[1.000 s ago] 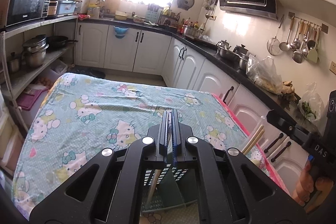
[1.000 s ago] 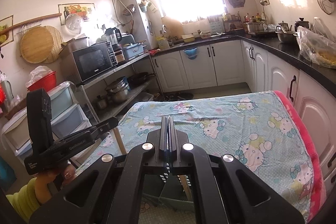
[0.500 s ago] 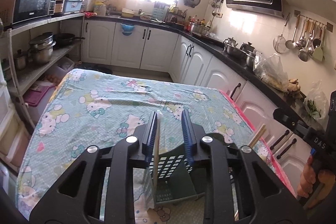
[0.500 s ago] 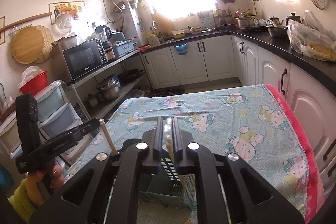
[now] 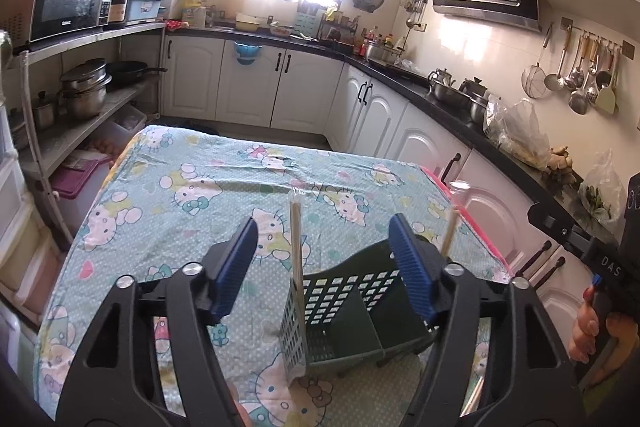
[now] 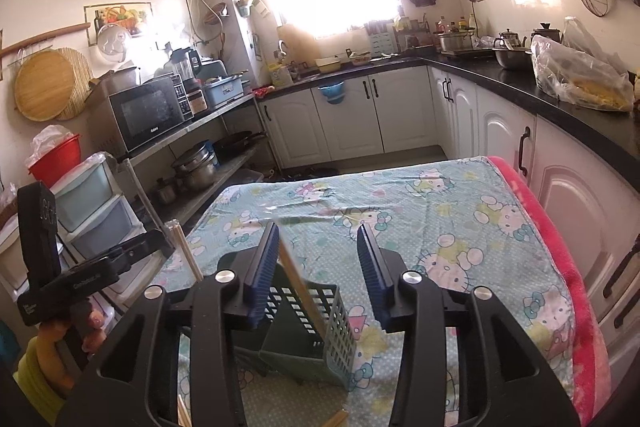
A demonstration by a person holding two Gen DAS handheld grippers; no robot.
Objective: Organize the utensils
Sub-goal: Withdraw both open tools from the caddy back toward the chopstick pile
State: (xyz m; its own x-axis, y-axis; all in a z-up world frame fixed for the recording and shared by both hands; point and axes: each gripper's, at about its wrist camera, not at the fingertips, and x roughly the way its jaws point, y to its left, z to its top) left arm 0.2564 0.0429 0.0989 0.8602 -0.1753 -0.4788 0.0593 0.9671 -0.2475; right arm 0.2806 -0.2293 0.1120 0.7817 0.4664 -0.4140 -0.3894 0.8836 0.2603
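A dark green slotted utensil basket (image 5: 348, 311) (image 6: 308, 323) stands on the cartoon-cat tablecloth just below both grippers. My left gripper (image 5: 324, 251) is opening. A wrapped pair of chopsticks (image 5: 295, 239) stands upright in the basket between its blue pads (image 5: 240, 259), touching neither. A second pair of chopsticks (image 5: 450, 223) stands at the basket's right side. My right gripper (image 6: 318, 257) is opening too. That second pair (image 6: 300, 283) leans in the basket close to its left pad (image 6: 264, 263), not pressed. The first pair (image 6: 186, 251) shows at the left.
Loose chopsticks (image 6: 338, 419) lie at the near table edge. A pink blanket edge (image 6: 560, 267) runs along the table's right side, with white cabinets (image 5: 384, 115) beyond. A metal shelf of pots (image 5: 84, 91) stands on the left. A hand (image 5: 592, 323) holds the other gripper.
Both grippers were shut on chopsticks a second ago and have spread apart. The chopsticks now stand free in the green basket.
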